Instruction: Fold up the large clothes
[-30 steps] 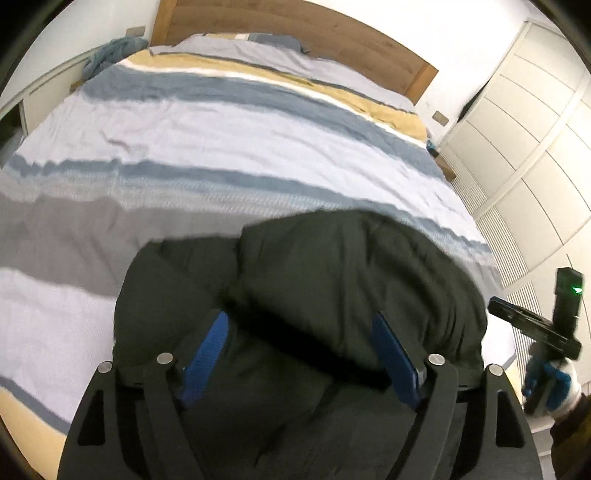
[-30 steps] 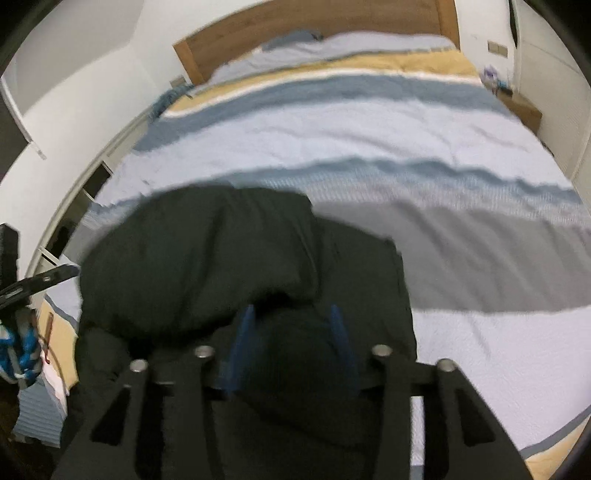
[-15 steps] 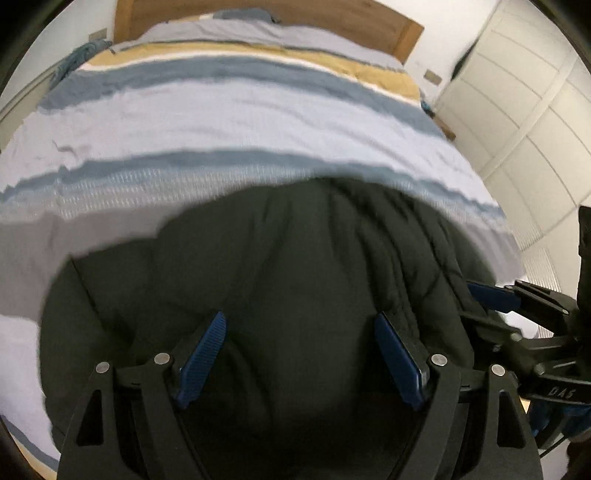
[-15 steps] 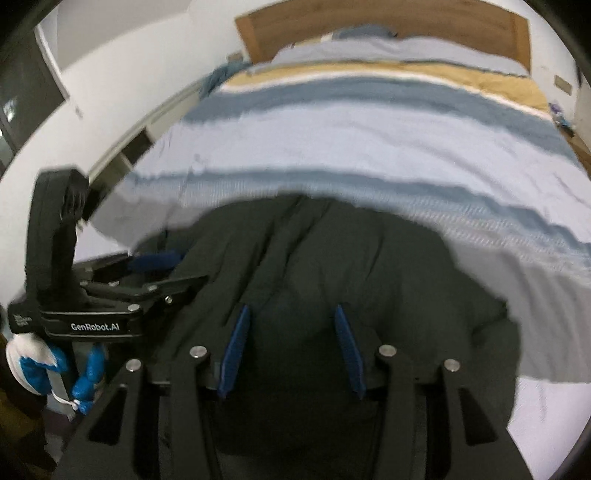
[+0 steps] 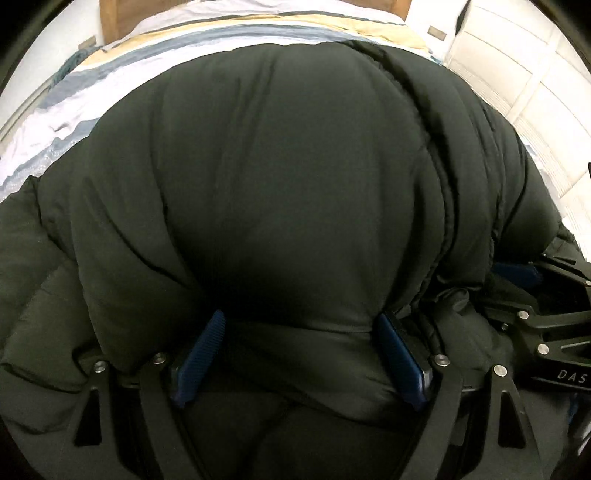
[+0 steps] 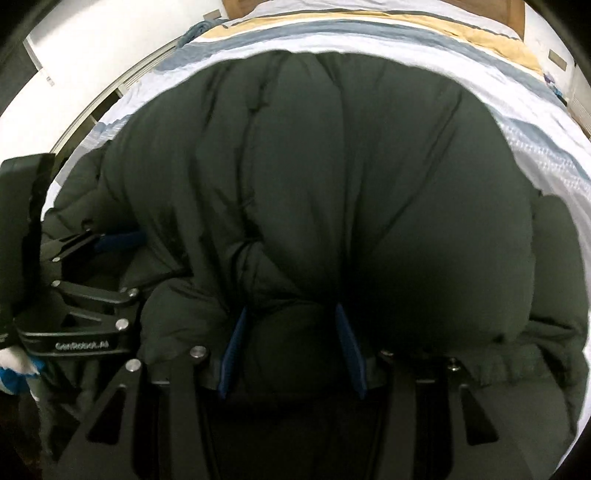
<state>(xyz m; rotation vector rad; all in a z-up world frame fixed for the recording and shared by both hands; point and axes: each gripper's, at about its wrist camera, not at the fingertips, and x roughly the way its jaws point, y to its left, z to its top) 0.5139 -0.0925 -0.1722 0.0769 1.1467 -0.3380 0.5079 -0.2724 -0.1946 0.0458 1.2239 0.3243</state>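
A dark green puffer jacket (image 5: 288, 177) fills both views, bunched in a thick roll on the striped bed. My left gripper (image 5: 299, 325) has its blue pads wide apart with a thick fold of the jacket bulging between them. My right gripper (image 6: 290, 314) holds a narrower fold of the same jacket (image 6: 332, 192) between its blue pads. Each gripper shows in the other's view: the right one at the right edge (image 5: 517, 273), the left one at the left edge (image 6: 118, 240), both pressed into the jacket.
The bed (image 5: 74, 122) with a blue, grey and yellow striped duvet lies beyond the jacket, with a wooden headboard (image 6: 236, 7) at the far end. White wardrobe doors (image 5: 524, 74) stand to the right. A white wall (image 6: 92, 48) is at the left.
Both grippers have moved forward and together, rolling the jacket up so that it now bulges high and hides most of the bed. The two grippers are now close side by side.
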